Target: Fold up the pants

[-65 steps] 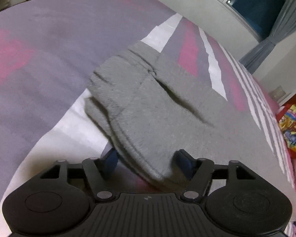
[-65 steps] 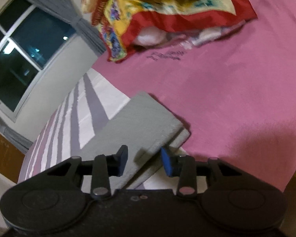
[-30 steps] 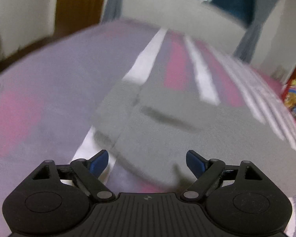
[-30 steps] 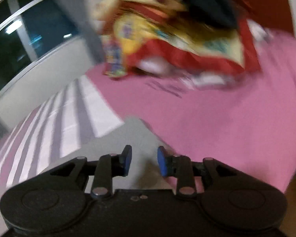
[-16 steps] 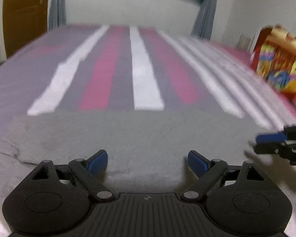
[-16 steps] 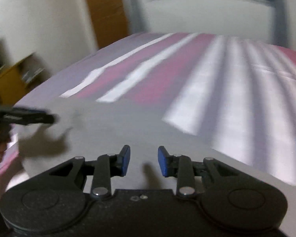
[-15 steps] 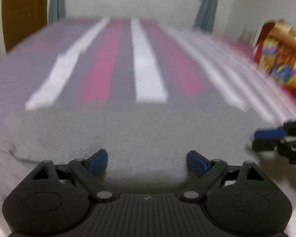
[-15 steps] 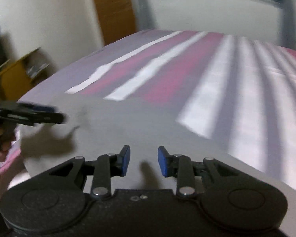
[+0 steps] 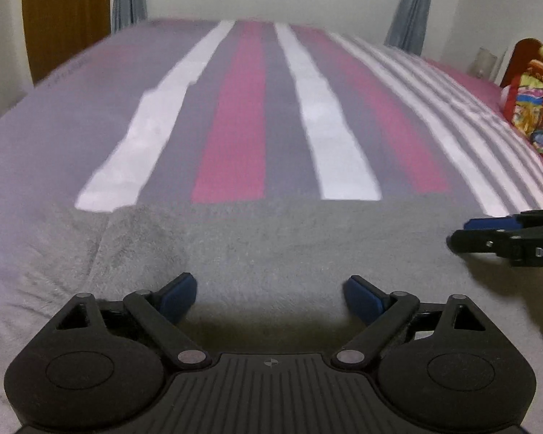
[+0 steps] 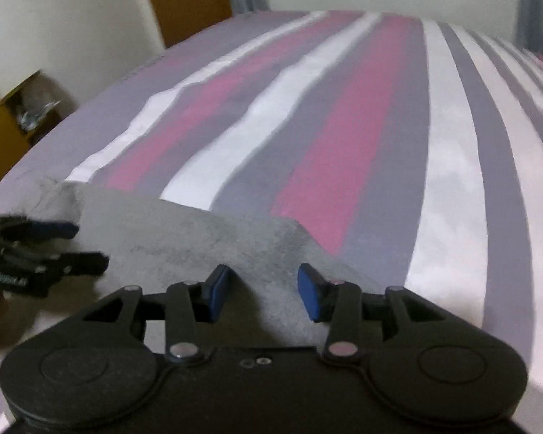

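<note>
Over pants (image 9: 271, 246): both tools angled down, right tool (image 10: 262, 291) opening.

text: "DAS", cut off at frame edge | on: right gripper (image 9: 468, 233) side | other: none legible

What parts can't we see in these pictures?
- Pants, near edge: left view, hidden behind the left tongs; right view, behind the right tongs.
- Right tongs: left view, cut off by the right edge.
- Shelf contents: right view, blurred and small.
- Window: both views, cut off at the top.
</note>
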